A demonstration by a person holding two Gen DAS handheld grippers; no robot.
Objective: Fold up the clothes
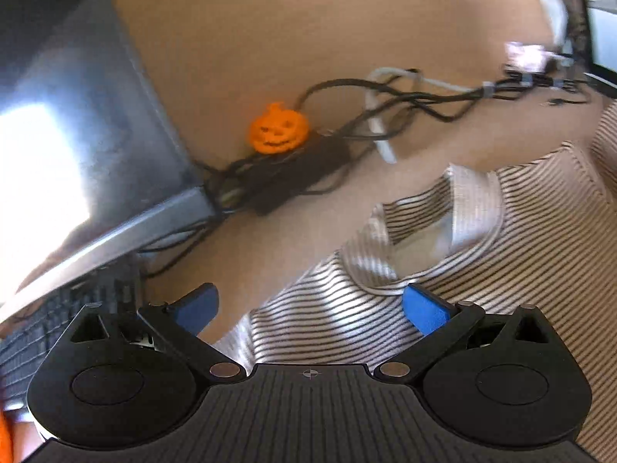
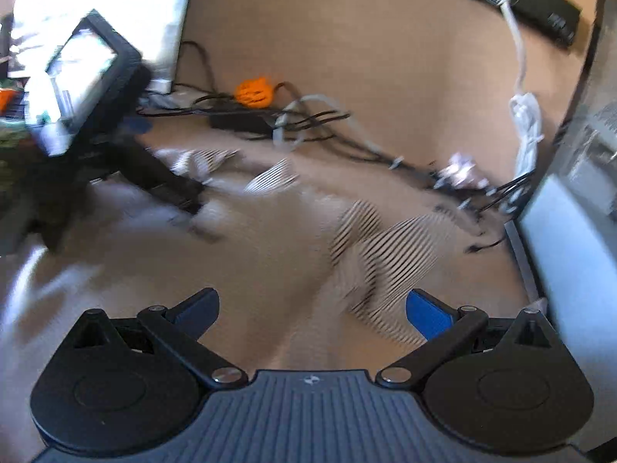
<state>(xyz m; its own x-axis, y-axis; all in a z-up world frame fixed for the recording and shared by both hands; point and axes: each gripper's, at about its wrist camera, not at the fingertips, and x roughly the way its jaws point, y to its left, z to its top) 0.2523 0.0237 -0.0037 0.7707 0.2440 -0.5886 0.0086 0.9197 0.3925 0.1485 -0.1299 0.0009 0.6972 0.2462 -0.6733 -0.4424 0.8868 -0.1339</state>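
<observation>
The striped shirt point(image 1: 482, 270) lies spread on the table point(image 1: 308, 38), collar showing; left gripper point(image 1: 310, 308) and right gripper point(image 2: 312, 308) jaws spread, empty.

Tabletop point(image 1: 347, 31): tan, matte, sunlit in patches. Far side: orange pumpkin figure point(image 1: 278, 128) beside a black power brick point(image 1: 304, 169), amid tangled black cables point(image 1: 424, 96) and a white cable point(image 1: 380, 131). Left edge: grey metal case point(image 1: 96, 115), bright glare on it; black keyboard point(image 1: 58, 320) below. Right edge: monitor point(image 2: 570, 254), blurred.
</observation>
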